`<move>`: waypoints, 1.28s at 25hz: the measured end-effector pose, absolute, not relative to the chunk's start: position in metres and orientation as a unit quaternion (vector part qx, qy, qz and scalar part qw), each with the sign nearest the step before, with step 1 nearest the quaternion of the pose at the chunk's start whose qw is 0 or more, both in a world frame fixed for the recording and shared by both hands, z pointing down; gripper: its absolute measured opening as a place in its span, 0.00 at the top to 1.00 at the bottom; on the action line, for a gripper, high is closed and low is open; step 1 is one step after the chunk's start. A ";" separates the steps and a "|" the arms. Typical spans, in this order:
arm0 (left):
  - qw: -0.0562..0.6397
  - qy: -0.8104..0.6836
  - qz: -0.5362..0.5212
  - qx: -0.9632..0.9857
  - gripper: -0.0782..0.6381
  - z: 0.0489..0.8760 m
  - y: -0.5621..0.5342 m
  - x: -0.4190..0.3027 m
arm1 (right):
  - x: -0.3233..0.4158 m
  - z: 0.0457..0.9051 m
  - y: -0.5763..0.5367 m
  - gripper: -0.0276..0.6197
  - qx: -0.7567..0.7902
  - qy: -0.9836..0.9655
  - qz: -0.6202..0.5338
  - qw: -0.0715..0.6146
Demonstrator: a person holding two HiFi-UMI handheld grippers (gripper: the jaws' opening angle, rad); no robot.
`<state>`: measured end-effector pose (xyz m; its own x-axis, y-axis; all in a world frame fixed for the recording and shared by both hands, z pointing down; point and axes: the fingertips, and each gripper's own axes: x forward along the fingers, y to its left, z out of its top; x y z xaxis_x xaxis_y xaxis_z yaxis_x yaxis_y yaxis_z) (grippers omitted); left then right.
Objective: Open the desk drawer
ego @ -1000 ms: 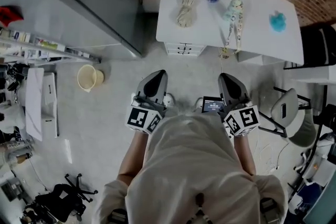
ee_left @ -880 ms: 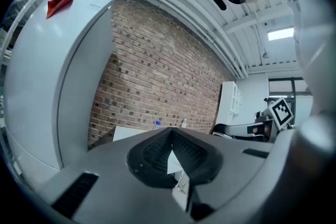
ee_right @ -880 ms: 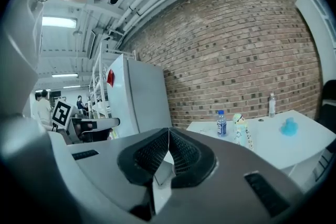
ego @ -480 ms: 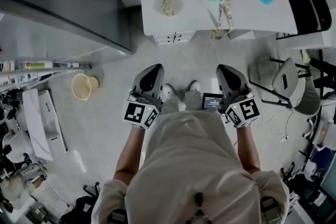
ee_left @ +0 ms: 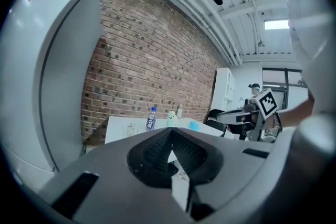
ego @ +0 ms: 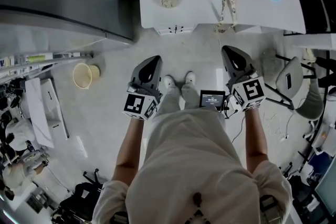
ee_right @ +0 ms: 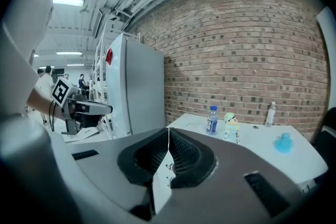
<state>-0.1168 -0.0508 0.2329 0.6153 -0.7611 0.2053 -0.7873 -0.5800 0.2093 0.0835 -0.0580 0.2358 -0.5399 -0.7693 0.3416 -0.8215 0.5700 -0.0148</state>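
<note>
Left gripper (ee_left: 170, 129): fingers pressed tip to tip, holding nothing.
Right gripper (ee_right: 168, 130): ribbed black fingers likewise meet, nothing between.
Drawer (ego: 176, 29): only our head view shows it, white fronts under the white surface's (ego: 252, 8) near edge, well apart from both grippers; in our gripper views the grey bodies hide it.
On top: clear bottle (ee_right: 211, 119), pale doll (ee_right: 230, 124).
Beyond: rough brick wall (ee_right: 247, 50), broad in our gripper views.

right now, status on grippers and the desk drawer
Left gripper shut, empty; right gripper shut, empty. Drawer unit under the desk looks closed, not yet reached. Chair off right, not blocking.
</note>
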 end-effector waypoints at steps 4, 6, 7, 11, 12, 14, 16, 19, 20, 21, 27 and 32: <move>0.135 -0.441 0.063 0.885 0.88 0.235 -0.061 -0.103 | 0.085 0.250 -0.077 0.92 0.440 -0.880 0.090 0.152; 0.124 -0.440 0.079 0.886 0.88 0.242 -0.065 -0.098 | 0.082 0.258 -0.086 0.92 0.429 -0.886 0.079 0.159; 0.120 -0.438 0.088 0.886 0.88 0.246 -0.067 -0.096 | 0.080 0.262 -0.090 0.92 0.423 -0.888 0.075 0.161; 0.115 -0.434 0.116 0.886 0.88 0.273 -0.077 -0.089 | 0.071 0.289 -0.105 0.92 0.403 -0.896 0.077 0.171; 0.114 -0.435 0.122 0.885 0.88 0.282 -0.080 -0.088 | 0.069 0.298 -0.108 0.92 0.399 -0.896 0.076 0.180; 0.116 -0.435 0.137 0.883 0.88 0.304 -0.088 -0.084 | 0.066 0.319 -0.112 0.92 0.390 -0.896 0.079 0.196; 0.120 -0.426 0.144 0.885 0.88 0.327 -0.098 -0.077 | 0.061 0.342 -0.115 0.92 0.380 -0.896 0.088 0.210; 0.120 -0.407 0.159 0.892 0.88 0.365 -0.113 -0.071 | 0.052 0.384 -0.118 0.92 0.367 -0.894 0.100 0.237; 0.119 -0.402 0.166 0.893 0.88 0.378 -0.117 -0.070 | 0.048 0.399 -0.118 0.92 0.365 -0.892 0.105 0.246; 0.118 -0.399 0.173 0.893 0.88 0.392 -0.121 -0.071 | 0.045 0.414 -0.118 0.92 0.363 -0.890 0.112 0.253; 0.124 -0.398 0.199 0.887 0.88 0.474 -0.142 -0.082 | 0.029 0.499 -0.118 0.92 0.366 -0.874 0.145 0.287; 0.123 -0.370 0.235 0.890 0.88 0.552 -0.152 -0.086 | 0.016 0.569 -0.128 0.92 0.366 -0.866 0.145 0.308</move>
<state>-0.0856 -0.1518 0.5520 0.6154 -0.6017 0.5093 -0.7174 -0.6952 0.0456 0.0165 -0.1276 0.5695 -0.5426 -0.5445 0.6397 -0.7231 0.6903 -0.0258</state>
